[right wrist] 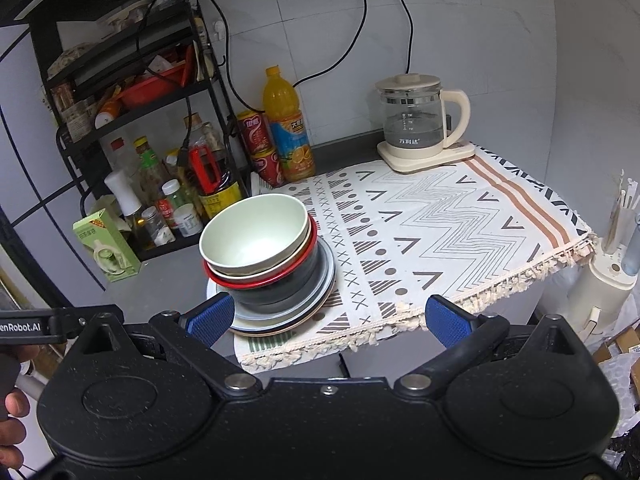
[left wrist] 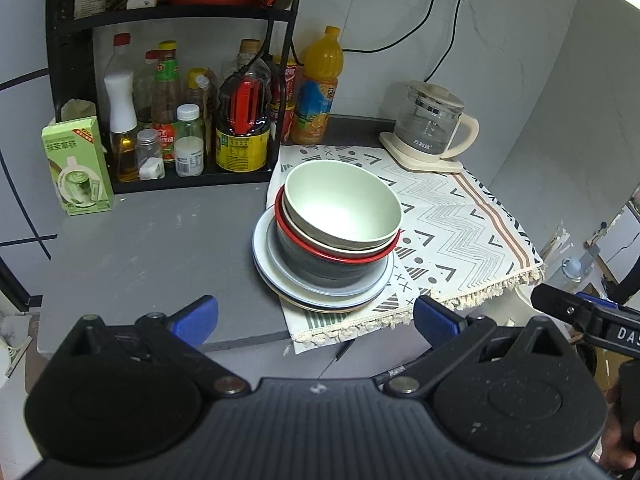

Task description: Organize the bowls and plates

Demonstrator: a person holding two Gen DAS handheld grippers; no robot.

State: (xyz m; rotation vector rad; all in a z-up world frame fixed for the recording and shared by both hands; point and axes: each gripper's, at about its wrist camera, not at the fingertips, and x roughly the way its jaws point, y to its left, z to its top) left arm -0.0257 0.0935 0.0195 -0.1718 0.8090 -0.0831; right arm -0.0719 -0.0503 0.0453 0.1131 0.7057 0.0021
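One stack of dishes stands at the left end of a patterned cloth [left wrist: 460,216] [right wrist: 440,232]. On top is a pale green bowl [left wrist: 342,204] [right wrist: 254,234], nested in a beige bowl, a red-rimmed bowl [left wrist: 340,254] [right wrist: 264,276] and a dark grey bowl [left wrist: 328,270] [right wrist: 280,294]. Under them lie several plates [left wrist: 320,296] [right wrist: 280,320]. My left gripper [left wrist: 316,322] is open, held back from the counter's front edge, empty. My right gripper [right wrist: 330,320] is open too, empty, its left fingertip near the plates' rim.
A black rack [left wrist: 176,80] [right wrist: 132,128] of sauce bottles stands at the back left, with a green carton [left wrist: 76,168] [right wrist: 106,244] beside it. An orange juice bottle [left wrist: 318,88] [right wrist: 288,124], red cans [right wrist: 260,148] and a glass kettle [left wrist: 432,124] [right wrist: 420,120] line the wall.
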